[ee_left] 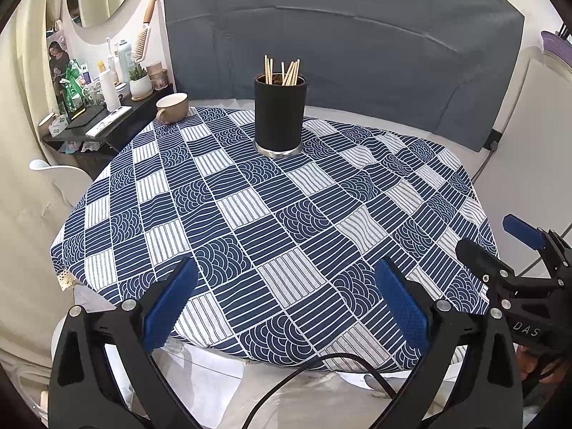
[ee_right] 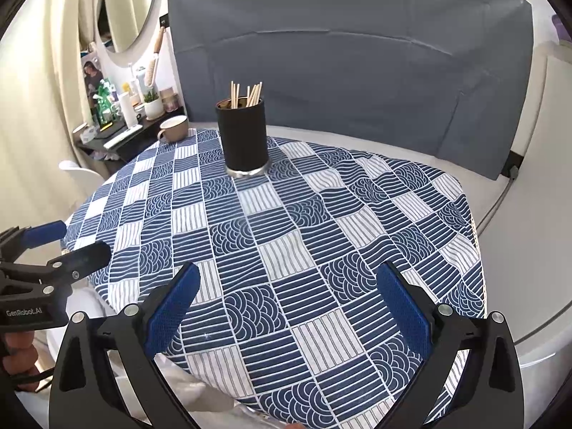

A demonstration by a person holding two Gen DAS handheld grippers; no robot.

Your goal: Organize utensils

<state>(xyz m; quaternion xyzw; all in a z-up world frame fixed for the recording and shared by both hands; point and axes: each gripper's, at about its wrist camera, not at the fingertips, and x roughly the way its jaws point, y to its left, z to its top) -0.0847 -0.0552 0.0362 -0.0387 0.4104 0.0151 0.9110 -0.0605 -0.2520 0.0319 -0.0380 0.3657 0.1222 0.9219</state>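
Note:
A black cylindrical holder [ee_left: 280,114] stands upright at the far side of the table on the blue patterned cloth [ee_left: 250,221]. Several wooden chopsticks [ee_left: 282,70] stick up out of it. It also shows in the right wrist view [ee_right: 244,136] with the chopsticks [ee_right: 246,93]. My left gripper [ee_left: 286,300] is open and empty over the table's near edge. My right gripper [ee_right: 286,304] is open and empty, also at the near edge. Each gripper shows in the other's view: the right one [ee_left: 500,246] at the right, the left one [ee_right: 64,243] at the left.
A beige mug [ee_left: 172,107] sits at the far left edge of the table. A dark side shelf [ee_left: 103,121] crowded with bottles, a plant pot and remotes stands to the left. A grey padded headboard [ee_left: 357,53] rises behind the table. A black cable [ee_left: 304,368] hangs below the near edge.

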